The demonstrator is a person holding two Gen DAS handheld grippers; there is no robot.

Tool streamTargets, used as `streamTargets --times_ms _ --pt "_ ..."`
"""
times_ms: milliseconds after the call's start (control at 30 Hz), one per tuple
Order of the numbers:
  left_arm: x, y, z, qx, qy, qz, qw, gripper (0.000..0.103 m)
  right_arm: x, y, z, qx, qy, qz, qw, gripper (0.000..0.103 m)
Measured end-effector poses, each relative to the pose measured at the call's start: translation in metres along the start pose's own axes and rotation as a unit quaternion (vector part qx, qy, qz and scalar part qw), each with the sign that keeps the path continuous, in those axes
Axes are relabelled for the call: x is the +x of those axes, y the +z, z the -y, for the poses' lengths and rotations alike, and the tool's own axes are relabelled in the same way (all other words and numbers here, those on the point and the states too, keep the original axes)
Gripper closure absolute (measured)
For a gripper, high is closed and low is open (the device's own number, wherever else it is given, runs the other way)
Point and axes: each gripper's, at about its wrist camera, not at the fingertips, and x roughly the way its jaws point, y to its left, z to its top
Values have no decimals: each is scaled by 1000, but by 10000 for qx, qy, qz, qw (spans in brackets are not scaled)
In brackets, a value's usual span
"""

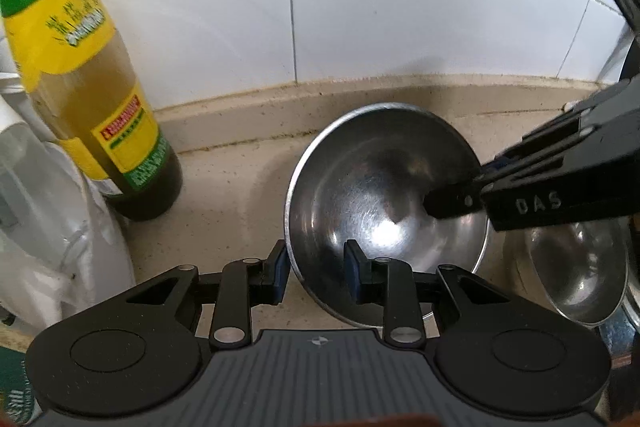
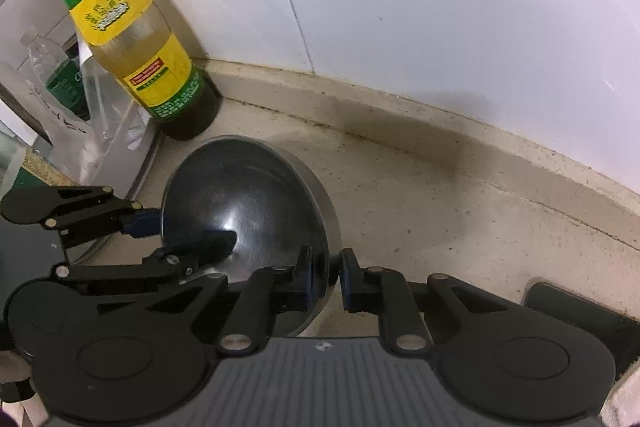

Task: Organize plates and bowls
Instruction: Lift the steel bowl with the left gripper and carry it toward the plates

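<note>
So a stainless steel bowl (image 1: 384,195) is held tilted above the beige countertop (image 1: 224,187), close to the white tiled wall (image 1: 360,7). Its rim is straddled by the left gripper (image 1: 318,273), one finger inside and one outside, with a visible gap at the outer pad. The opposite rim is pinched by the right gripper (image 2: 326,281), fingers closed on it. A second steel bowl (image 1: 576,271) is seen just beside, lower right. An oil bottle (image 1: 84,75) is parked upright near the wall.
</note>
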Motion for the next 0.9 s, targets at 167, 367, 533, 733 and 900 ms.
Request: streamTargets --times_ms 167,367,533,733,900 --pt "-14 -2 0 -22 17 106 9999 65 -4 -3 -4 75 85 35 9999 88" --pt "-27 -3 3 8 7 222 9998 64 -21 -6 -8 60 143 210 9997 88" --pt "-41 -5 6 38 14 329 9994 64 -32 -12 -14 43 171 257 9995 88" --pt "-62 -11 9 74 66 484 9988 63 -46 -20 -23 1 242 278 9993 88" --pt "-80 -17 13 89 112 596 9981 62 -60 -26 -33 -85 284 353 9989 88"
